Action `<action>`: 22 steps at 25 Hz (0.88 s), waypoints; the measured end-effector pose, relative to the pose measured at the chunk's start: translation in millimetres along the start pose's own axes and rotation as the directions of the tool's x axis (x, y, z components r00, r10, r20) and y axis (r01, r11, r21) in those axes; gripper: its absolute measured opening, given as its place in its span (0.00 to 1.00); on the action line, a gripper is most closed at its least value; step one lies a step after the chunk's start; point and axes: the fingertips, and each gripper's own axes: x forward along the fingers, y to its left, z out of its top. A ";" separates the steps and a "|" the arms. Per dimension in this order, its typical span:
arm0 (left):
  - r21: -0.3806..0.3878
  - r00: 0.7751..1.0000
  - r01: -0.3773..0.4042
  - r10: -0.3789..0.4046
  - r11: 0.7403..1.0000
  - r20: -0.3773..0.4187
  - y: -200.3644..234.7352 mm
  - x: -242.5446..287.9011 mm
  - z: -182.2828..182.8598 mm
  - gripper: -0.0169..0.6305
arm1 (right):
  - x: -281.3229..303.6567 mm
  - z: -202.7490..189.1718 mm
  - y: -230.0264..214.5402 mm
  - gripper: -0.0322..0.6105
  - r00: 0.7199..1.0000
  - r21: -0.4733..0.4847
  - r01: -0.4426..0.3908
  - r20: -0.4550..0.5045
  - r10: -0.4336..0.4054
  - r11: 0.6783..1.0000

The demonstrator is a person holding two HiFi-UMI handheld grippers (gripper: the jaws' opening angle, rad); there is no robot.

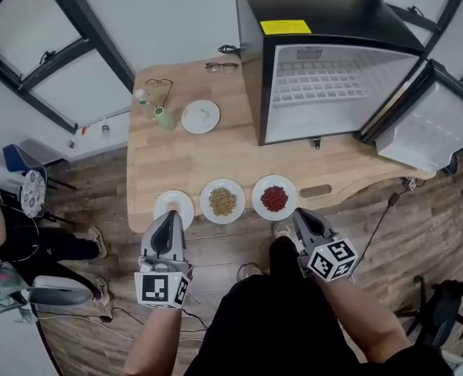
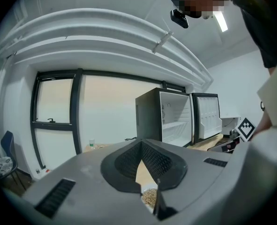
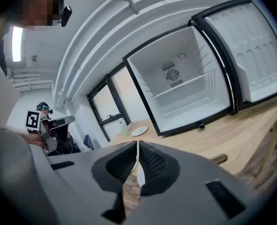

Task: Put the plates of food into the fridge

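Three food plates [image 1: 222, 200] on wooden table [image 1: 215, 151] by open fridge [image 1: 325, 10]; both hand-held grippers [image 1: 171, 213] [image 1: 298, 213] clenched

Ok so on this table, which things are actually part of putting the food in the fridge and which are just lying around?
For the job: plate of red beans, plate of yellowish grains, plate of pale orange food, open fridge.
Just lying about: empty white plate, green container, small bottle, glasses near the bottle, glasses beside the fridge.
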 end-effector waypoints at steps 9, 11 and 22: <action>-0.036 0.998 -0.029 0.027 0.999 -0.049 6.4 20.5 -6.7 0.03 | 15.0 -67.3 -45.6 0.08 0.991 0.266 0.120 -0.095 -0.098 0.957; -0.028 0.999 -0.005 0.004 1.000 -0.044 0.0 25.0 -6.3 0.03 | 12.3 -82.7 -49.9 0.12 0.990 0.378 0.120 -0.114 -0.082 0.918; -0.034 0.995 0.007 -0.011 0.999 -0.096 -12.9 32.8 -26.4 0.03 | 40.8 -128.1 -74.8 0.28 0.986 0.697 0.152 -0.159 -0.056 0.701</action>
